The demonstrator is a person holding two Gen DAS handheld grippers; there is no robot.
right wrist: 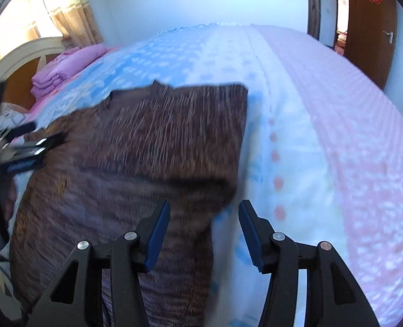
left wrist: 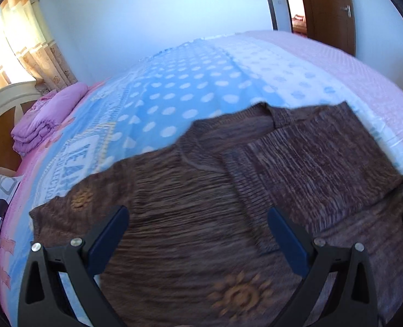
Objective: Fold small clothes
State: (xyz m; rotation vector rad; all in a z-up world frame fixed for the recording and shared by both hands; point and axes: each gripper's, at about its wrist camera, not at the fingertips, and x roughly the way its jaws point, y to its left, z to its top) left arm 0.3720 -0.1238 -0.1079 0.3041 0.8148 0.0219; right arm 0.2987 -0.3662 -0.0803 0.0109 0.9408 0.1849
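A brown knitted sweater [left wrist: 190, 190] lies spread on the bed [left wrist: 201, 87], its neckline pointing away toward the far wall, with one side panel already folded over the body so that a darker ribbed layer rests on top on the right. Yellow sun-like motifs show on the sweater's front, one near the left sleeve area and one low in the left wrist view. The left gripper [left wrist: 197, 218] hangs above the sweater's lower body with its blue-padded jaws spread wide apart, holding nothing. The right gripper [right wrist: 204, 212] hovers over the sweater's right edge, its jaws also apart and empty; the folded corner of the cloth sits just ahead of the left finger, while the right finger is over bare bedding. In the right wrist view the left gripper appears blurred at the far left edge, beside the sweater. The bed carries a blue blanket [left wrist: 174, 92] with white dots and a pink cover [left wrist: 351, 76]. A folded purple quilt [left wrist: 46, 120] rests by the headboard [left wrist: 5, 100], well apart from the sweater.
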